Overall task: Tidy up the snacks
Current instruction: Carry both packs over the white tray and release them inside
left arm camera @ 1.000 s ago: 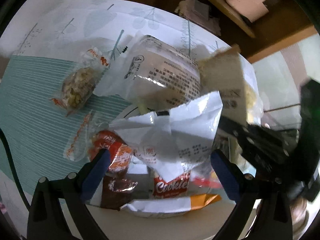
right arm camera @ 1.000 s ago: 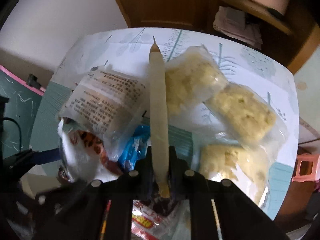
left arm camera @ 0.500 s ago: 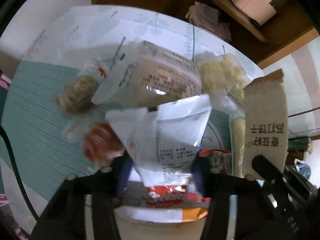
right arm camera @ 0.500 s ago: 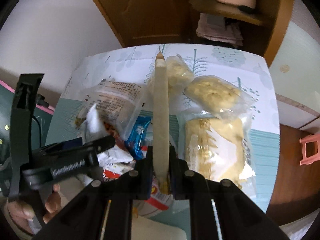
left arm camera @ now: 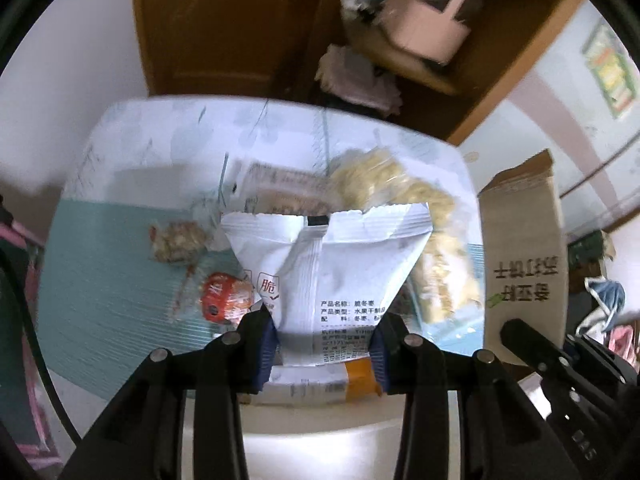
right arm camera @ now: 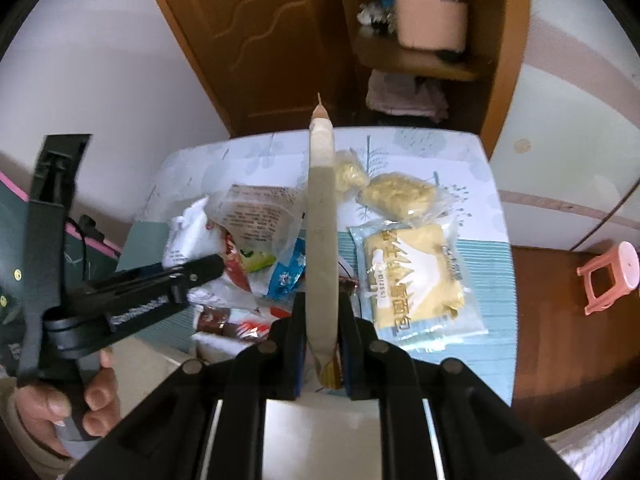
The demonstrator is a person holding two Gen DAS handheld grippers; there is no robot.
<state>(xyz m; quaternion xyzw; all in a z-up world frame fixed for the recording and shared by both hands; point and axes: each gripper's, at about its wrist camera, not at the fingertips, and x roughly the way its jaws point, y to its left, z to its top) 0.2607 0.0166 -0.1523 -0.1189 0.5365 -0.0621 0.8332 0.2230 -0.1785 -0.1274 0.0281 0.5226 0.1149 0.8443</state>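
Note:
My left gripper [left arm camera: 322, 350] is shut on a white snack bag [left arm camera: 328, 264] with black printed text and holds it above the table. My right gripper [right arm camera: 322, 344] is shut on a flat brown paper snack packet [right arm camera: 320, 240], seen edge-on; it also shows face-on in the left wrist view [left arm camera: 522, 264]. Below lie other snacks: a clear pack with printed text [right arm camera: 256, 216], yellow bread packs [right arm camera: 416, 280], a red round snack [left arm camera: 226, 296] and a nut bar [left arm camera: 176, 240].
The table has a teal and white cloth [left arm camera: 104, 280] and stands in front of a wooden door [right arm camera: 256, 40]. A pink stool [right arm camera: 608, 280] stands on the floor at the right. A shelf with a pink basket [right arm camera: 430, 20] is behind.
Both grippers have risen away from the table with their packets. The left gripper, open a second ago, has shut on the white bag and lifted it.

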